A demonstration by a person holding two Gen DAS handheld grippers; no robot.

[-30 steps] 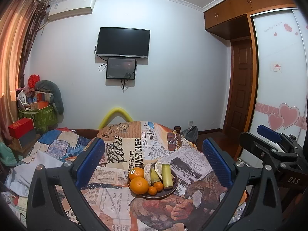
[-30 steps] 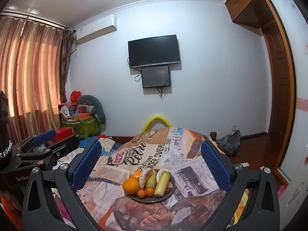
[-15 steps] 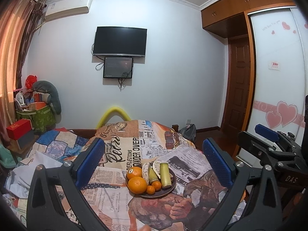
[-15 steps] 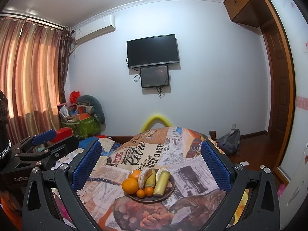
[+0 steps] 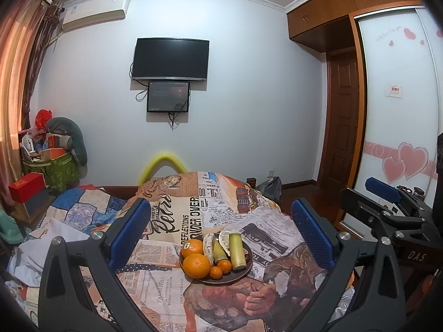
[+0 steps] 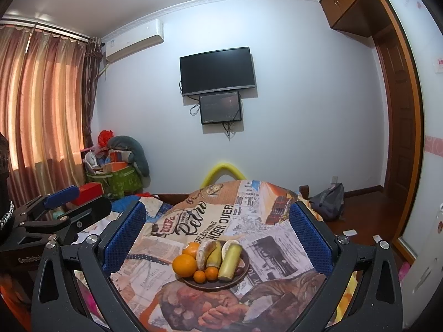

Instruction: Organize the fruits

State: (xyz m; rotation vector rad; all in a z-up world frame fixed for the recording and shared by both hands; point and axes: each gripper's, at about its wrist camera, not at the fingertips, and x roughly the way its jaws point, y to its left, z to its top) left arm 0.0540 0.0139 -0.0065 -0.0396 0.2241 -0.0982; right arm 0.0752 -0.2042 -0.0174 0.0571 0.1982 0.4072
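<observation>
Fruits (image 5: 206, 254) on a plate (image 5: 238, 275) lie ahead between both wide-spread, empty tongs (image 5: 221, 232) (image 6: 217, 233).

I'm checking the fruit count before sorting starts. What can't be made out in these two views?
- Left wrist view: the small dark fruit on the plate is mostly hidden behind the green stalk; its kind is unclear.
- Right wrist view: the rear orange is largely covered by the front orange.
- Both views: the pale wedge is too small to identify.
</observation>
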